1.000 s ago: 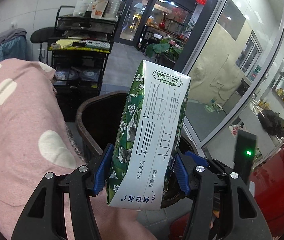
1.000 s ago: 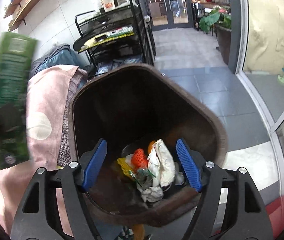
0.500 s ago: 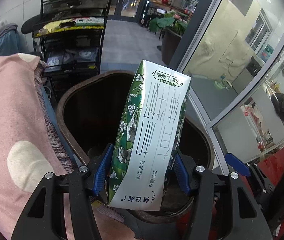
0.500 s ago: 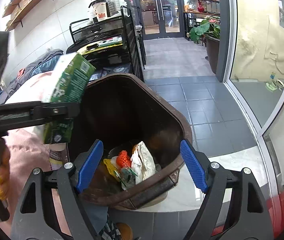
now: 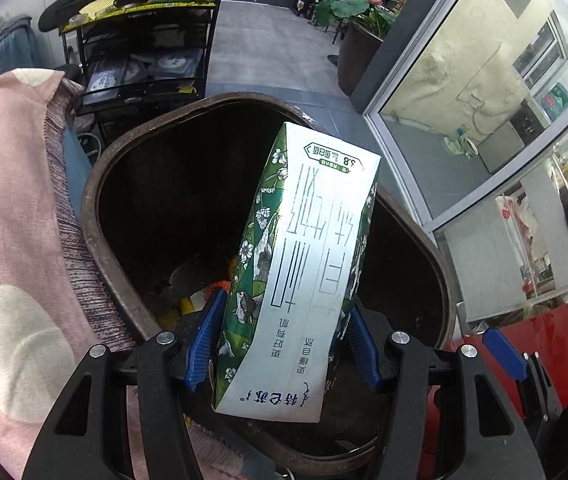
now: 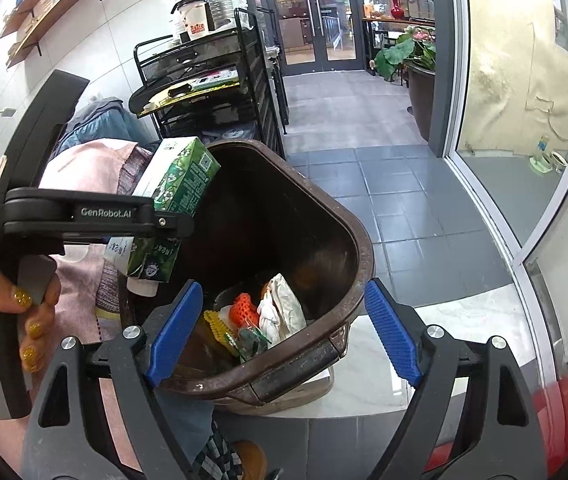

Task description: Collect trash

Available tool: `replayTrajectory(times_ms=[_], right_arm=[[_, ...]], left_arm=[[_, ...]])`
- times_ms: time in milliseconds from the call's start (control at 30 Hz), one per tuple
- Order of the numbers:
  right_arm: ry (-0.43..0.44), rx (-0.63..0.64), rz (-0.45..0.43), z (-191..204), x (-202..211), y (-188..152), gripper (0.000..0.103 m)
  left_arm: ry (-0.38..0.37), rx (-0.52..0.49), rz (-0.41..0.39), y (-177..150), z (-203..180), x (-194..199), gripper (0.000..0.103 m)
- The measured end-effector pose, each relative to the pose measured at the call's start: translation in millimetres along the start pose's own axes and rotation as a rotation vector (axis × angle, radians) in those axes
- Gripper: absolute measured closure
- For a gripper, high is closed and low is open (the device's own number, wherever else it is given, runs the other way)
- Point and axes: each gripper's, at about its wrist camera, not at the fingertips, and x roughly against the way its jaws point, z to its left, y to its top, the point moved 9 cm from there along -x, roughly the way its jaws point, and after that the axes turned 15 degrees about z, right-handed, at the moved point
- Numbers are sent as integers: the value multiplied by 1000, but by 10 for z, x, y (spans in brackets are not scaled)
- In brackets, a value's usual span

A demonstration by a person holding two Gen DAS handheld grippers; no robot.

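The left tool clamps the stiff, probably empty and light milk carton across its lower sides over the bin, while the right tool is opening, nothing between its blue pads.

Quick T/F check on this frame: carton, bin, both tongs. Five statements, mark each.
1. The left tongs grip a green and white carton. True.
2. The carton lies at the bottom of the brown bin. False: it is held above the bin's mouth.
3. The bin already holds trash. True.
4. The right tongs hold a crumpled paper. False: they hold nothing; their jaws are opening.
5. The bin has a lid on. False: its mouth is open.
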Motion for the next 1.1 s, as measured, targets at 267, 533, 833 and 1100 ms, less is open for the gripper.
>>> replayTrajectory(times_ms=[267,533,833,1100], right_arm=[[-13,-29,-5,-86,12,18,20],[-41,-101,-71,-318,180,154,15],[15,-57,-124,-5,342,216,7],[91,111,-171,842,599,72,6]], left_arm=[[-87,9,-58,-10,-89,147,27],[-135,36,-227,-242,2,738,10],[50,76,-483,-906,471,1545,6],[282,186,-645,-1589,894,2065,6]])
